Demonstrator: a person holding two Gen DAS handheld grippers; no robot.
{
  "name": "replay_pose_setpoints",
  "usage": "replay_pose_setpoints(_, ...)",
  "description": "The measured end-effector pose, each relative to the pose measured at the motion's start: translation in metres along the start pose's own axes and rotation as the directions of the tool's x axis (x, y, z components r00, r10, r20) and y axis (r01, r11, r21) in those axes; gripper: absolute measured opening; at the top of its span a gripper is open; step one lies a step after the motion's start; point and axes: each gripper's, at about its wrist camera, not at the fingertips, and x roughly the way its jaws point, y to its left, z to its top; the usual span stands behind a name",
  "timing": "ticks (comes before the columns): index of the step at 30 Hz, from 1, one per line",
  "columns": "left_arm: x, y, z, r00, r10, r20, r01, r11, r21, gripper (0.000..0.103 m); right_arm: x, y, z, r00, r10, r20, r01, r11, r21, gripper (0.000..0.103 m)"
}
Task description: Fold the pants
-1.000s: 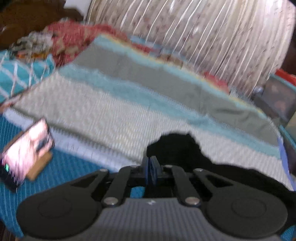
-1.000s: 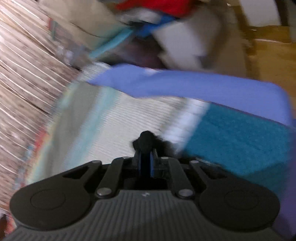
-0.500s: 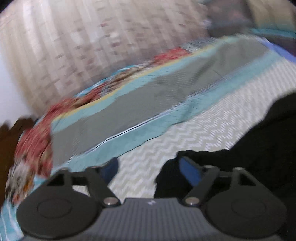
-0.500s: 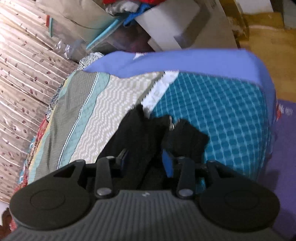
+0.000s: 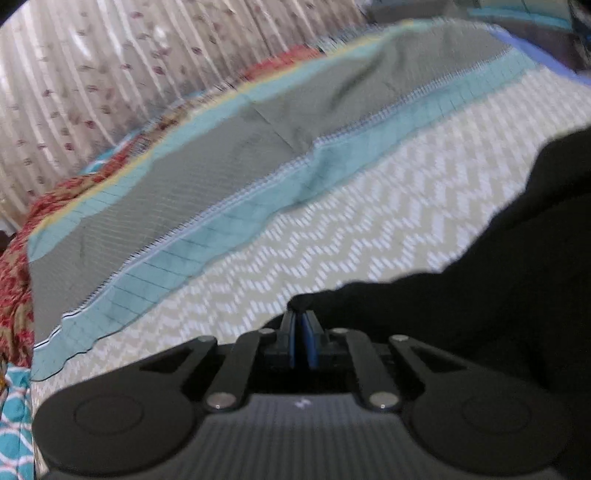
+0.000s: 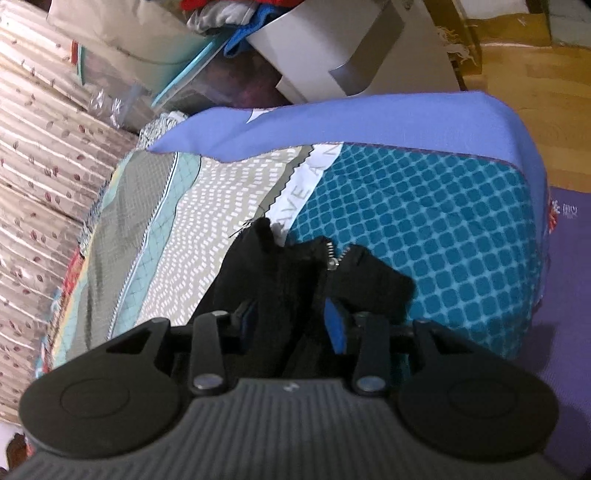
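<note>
The black pants (image 5: 461,295) lie on a striped bedspread (image 5: 332,229). In the left wrist view my left gripper (image 5: 301,325) is shut, its blue pads pinching an edge of the black fabric. In the right wrist view the pants' waist end (image 6: 295,273) with an open zipper (image 6: 334,258) lies near the bed's end. My right gripper (image 6: 291,317) is open, its jaws standing either side of the black fabric without closing on it.
A patterned curtain (image 5: 129,74) hangs behind the bed. Past the bed's blue-edged end (image 6: 369,122) stand a white box (image 6: 351,55), bags and piled clothes (image 6: 221,14). A purple mat (image 6: 569,295) and wooden floor (image 6: 535,92) lie to the right.
My left gripper opened beside the pants and has now shut on the fabric edge. My right gripper let go of the pants and stays open over the waist.
</note>
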Motion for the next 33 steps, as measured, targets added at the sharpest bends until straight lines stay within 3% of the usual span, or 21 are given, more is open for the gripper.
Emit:
replay_pose_setpoints(4,-0.039,0.014,0.0,0.997,0.043,0.062,-0.039,0.996,-0.075,0.006,0.02,0.006,0.0,1.0,-0.011,-0.005,0.011,1.0,-0.001,0.045)
replay_pose_setpoints(6,-0.062,0.019,-0.002,0.993,0.069,0.091,-0.059,0.991,-0.117,0.006,0.026,0.011,0.0,1.0,-0.004,-0.005,0.004,1.0,0.002,0.032)
replay_pose_setpoints(7,-0.076,0.021,-0.003,0.991,0.081,0.11,-0.066,0.988,-0.139,0.006,0.026,0.014,0.002,1.0,-0.002,0.003,0.002,1.0,-0.015,0.018)
replay_pose_setpoints(9,-0.102,0.024,-0.006,0.985,0.097,0.143,-0.07,0.981,-0.18,0.006,0.014,0.022,0.005,0.998,0.014,0.054,-0.013,1.0,-0.015,0.017)
replay_pose_setpoints(13,-0.164,0.024,-0.018,0.963,0.135,0.231,-0.079,0.968,-0.238,0.006,-0.03,0.025,0.021,0.982,0.135,0.133,-0.137,0.991,0.006,0.016)
replay_pose_setpoints(17,-0.22,0.012,-0.052,0.954,0.136,0.268,-0.061,0.961,-0.27,0.006,-0.065,0.0,0.025,0.977,0.122,0.176,-0.125,0.992,0.005,0.016)
replay_pose_setpoints(19,-0.233,-0.003,-0.074,0.963,0.103,0.247,-0.04,0.969,-0.246,0.006,-0.067,-0.018,0.017,0.987,0.047,0.156,-0.047,0.999,0.001,0.021)
replay_pose_setpoints(22,-0.227,-0.03,-0.108,0.993,0.038,0.11,-0.012,0.973,-0.231,0.011,-0.057,-0.055,-0.001,0.989,-0.12,0.085,0.117,0.992,0.048,0.038)
replay_pose_setpoints(23,-0.226,-0.036,-0.117,0.998,0.005,0.064,0.011,0.969,-0.247,0.011,-0.06,-0.068,-0.006,0.987,-0.137,0.088,0.13,0.988,0.083,0.042)
replay_pose_setpoints(25,-0.228,-0.043,-0.134,0.999,-0.047,0.005,0.046,0.958,-0.284,0.012,-0.072,-0.088,-0.014,0.989,-0.1,0.104,0.083,0.983,0.164,0.047)
replay_pose_setpoints(27,-0.24,-0.039,-0.141,0.997,-0.072,0.018,0.074,0.942,-0.329,0.021,-0.085,-0.099,-0.019,0.99,-0.088,0.114,0.066,0.98,0.186,0.047)
replay_pose_setpoints(29,-0.258,-0.02,-0.143,0.996,-0.061,0.067,0.083,0.908,-0.411,0.045,-0.099,-0.097,-0.021,0.987,-0.083,0.137,0.06,0.985,0.161,0.047)
replay_pose_setpoints(31,-0.269,0.0,-0.146,0.995,-0.027,0.099,0.074,0.861,-0.503,0.051,-0.112,-0.084,-0.024,0.979,-0.081,0.188,0.058,0.99,0.126,0.047)
replay_pose_setpoints(33,-0.269,0.024,-0.144,0.995,-0.015,0.098,0.071,0.797,-0.6,0.056,-0.12,-0.071,-0.025,0.974,-0.05,0.22,0.037,0.997,0.061,0.047)
